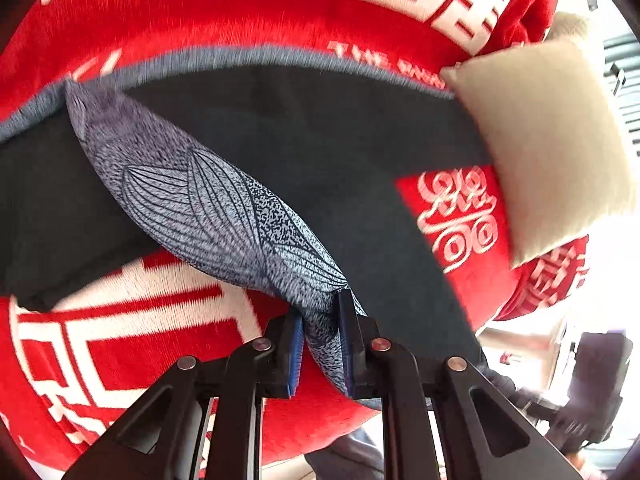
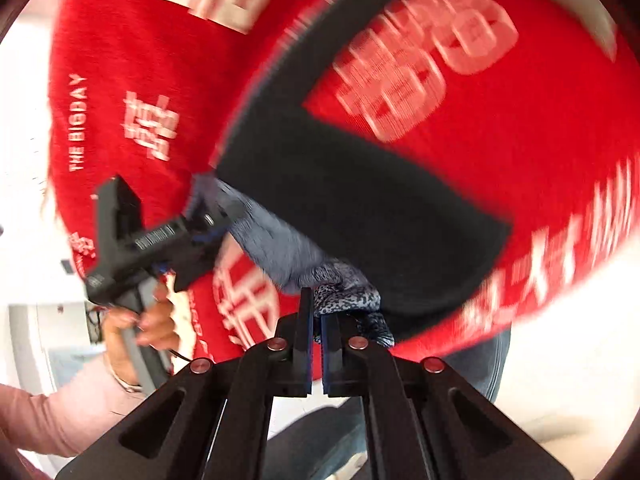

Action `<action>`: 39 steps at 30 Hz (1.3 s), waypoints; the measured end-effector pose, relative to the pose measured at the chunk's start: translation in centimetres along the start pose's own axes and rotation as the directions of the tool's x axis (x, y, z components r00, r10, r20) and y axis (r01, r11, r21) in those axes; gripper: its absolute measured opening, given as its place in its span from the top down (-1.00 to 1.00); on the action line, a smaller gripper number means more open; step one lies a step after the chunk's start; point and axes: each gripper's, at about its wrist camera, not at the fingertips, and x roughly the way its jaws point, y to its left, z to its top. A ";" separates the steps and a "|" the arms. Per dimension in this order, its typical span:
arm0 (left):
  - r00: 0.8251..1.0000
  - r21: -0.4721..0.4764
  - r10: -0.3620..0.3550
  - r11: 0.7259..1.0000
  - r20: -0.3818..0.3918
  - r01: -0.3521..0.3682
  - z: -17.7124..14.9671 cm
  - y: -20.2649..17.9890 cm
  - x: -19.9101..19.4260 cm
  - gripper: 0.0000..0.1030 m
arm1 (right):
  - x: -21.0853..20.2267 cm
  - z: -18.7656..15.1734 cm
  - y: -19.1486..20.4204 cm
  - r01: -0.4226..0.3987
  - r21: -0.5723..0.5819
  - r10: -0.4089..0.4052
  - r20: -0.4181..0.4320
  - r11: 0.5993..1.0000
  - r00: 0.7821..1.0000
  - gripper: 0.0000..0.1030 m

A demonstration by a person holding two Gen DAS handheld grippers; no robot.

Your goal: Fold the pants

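Observation:
The pants [image 1: 320,152] are dark with a blue-grey leaf-patterned inner side [image 1: 208,204]. They lie spread on a red blanket [image 1: 200,20]. My left gripper [image 1: 320,320] is shut on a patterned fold of the pants, lifted off the blanket. In the right wrist view the dark pants [image 2: 352,200] lie across the blanket, and my right gripper [image 2: 317,324] is shut on a bunched patterned edge [image 2: 344,298]. The left gripper [image 2: 196,232] shows there too, hand-held at the left, gripping the same patterned strip [image 2: 280,248].
A beige pillow [image 1: 548,140] lies on the blanket at the right, touching the pants. The blanket [image 2: 132,92] bears white lettering and symbols. The person's hand and pink sleeve [image 2: 72,400] are at lower left. The bed's edge drops off near both grippers.

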 end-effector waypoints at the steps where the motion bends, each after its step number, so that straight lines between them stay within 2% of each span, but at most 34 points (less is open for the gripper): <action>1: 1.000 -0.004 -0.005 1.000 0.011 0.005 0.6 -0.3 -0.7 0.66 | -1.2 1.7 0.7 -0.003 -0.031 0.003 0.008 1.000 1.000 0.95; 7: 0.996 -0.001 -0.012 1.000 0.088 0.013 7.0 -2.5 -3.2 0.66 | -4.5 12.6 3.9 -0.013 -0.144 0.021 0.055 0.990 0.998 0.95; 10: 0.990 0.009 0.001 1.000 0.138 -0.002 10.6 -3.4 -3.5 0.66 | -4.1 19.0 4.8 0.013 -0.178 -0.003 0.059 0.984 0.998 0.95; 13: 0.978 0.023 0.079 0.996 0.195 -0.085 13.6 -4.2 -3.2 0.65 | -2.3 24.7 4.9 0.038 -0.178 -0.030 0.045 0.983 0.999 0.95; 17: 0.952 0.061 0.203 0.973 0.230 -0.223 14.8 -4.5 -3.0 0.64 | 1.6 31.1 3.5 0.152 -0.190 -0.150 0.025 0.970 0.988 0.95; 18: 0.948 0.063 0.224 0.968 0.227 -0.244 14.9 -4.2 -2.7 0.35 | 2.4 32.0 3.0 0.181 -0.195 -0.181 0.020 0.964 0.983 0.95; 19: 0.943 0.058 0.247 0.962 0.224 -0.266 14.7 -3.8 -2.6 -0.33 | 3.6 33.3 2.5 0.225 -0.208 -0.227 0.015 0.952 0.974 0.95; 20: 0.931 0.040 0.279 0.954 0.237 -0.296 14.3 -3.1 -2.5 -0.55 | 4.5 34.1 2.1 0.267 -0.220 -0.271 0.015 0.938 0.963 0.94; 21: 0.922 0.028 0.297 0.949 0.248 -0.314 14.0 -2.5 -2.5 -0.58 | 5.3 34.8 1.7 0.316 -0.232 -0.320 0.020 0.920 0.947 0.89; 23: 0.922 0.011 0.327 0.941 0.209 -0.337 13.5 -1.4 -1.8 -0.58 | 6.2 36.0 1.0 0.396 -0.229 -0.398 0.036 0.889 0.916 0.82; 24: 0.918 -0.010 0.349 0.935 0.187 -0.353 13.3 -0.7 -1.4 -0.58 | 6.3 36.3 0.8 0.418 -0.224 -0.420 0.043 0.880 0.906 0.69; 25: 0.914 -0.026 0.367 0.929 0.173 -0.368 13.1 -0.2 -1.1 -0.58 | 6.2 36.6 0.9 0.420 -0.218 -0.420 0.047 0.881 0.906 0.25; 26: 0.911 -0.030 0.379 0.925 0.163 -0.379 12.8 0.1 -0.9 -0.58 | 5.8 36.5 1.2 0.410 -0.220 -0.409 0.056 0.885 0.911 -0.04; 27: 0.903 -0.028 0.402 0.915 0.154 -0.402 12.6 0.4 -0.7 -0.58 | 5.4 36.2 1.8 0.398 -0.230 -0.394 0.069 0.888 0.917 -0.09; 29: 0.882 -0.020 0.446 0.894 0.150 -0.448 12.3 0.7 -0.2 -0.58 | 3.8 35.1 3.9 0.436 -0.279 -0.412 0.143 0.855 0.900 -0.09; 30: 0.873 -0.020 0.466 0.883 0.144 -0.469 12.2 0.9 0.2 -0.58 | 3.2 34.5 4.6 0.443 -0.300 -0.408 0.172 0.845 0.896 -0.09; 31: 0.869 -0.022 0.476 0.878 0.137 -0.478 12.2 1.1 0.5 -0.58 | 2.7 33.7 5.3 0.429 -0.322 -0.388 0.188 0.844 0.902 -0.05; 32: 0.868 -0.025 0.480 0.876 0.128 -0.481 12.3 1.2 0.9 -0.58 | 2.7 33.1 5.7 0.408 -0.340 -0.370 0.172 0.847 0.913 0.23; 34: 0.861 -0.026 0.496 0.868 0.111 -0.497 12.5 1.7 2.2 -0.58 | 4.2 32.7 5.8 0.390 -0.380 -0.379 0.108 0.839 0.919 0.52; 35: 0.857 -0.023 0.507 0.862 0.098 -0.507 12.6 1.7 3.0 -0.58 | 5.2 32.5 5.7 0.403 -0.402 -0.402 0.091 0.822 0.911 0.52; 37: 0.854 -0.021 0.516 0.856 0.067 -0.516 12.5 1.8 4.3 -0.58 | 6.4 33.1 4.9 0.476 -0.393 -0.471 0.115 0.787 0.874 0.52; 39: 0.861 -0.014 0.505 0.863 0.058 -0.505 12.1 1.6 5.2 -0.58 | 5.8 34.6 3.9 0.486 -0.310 -0.468 0.136 0.817 0.873 0.52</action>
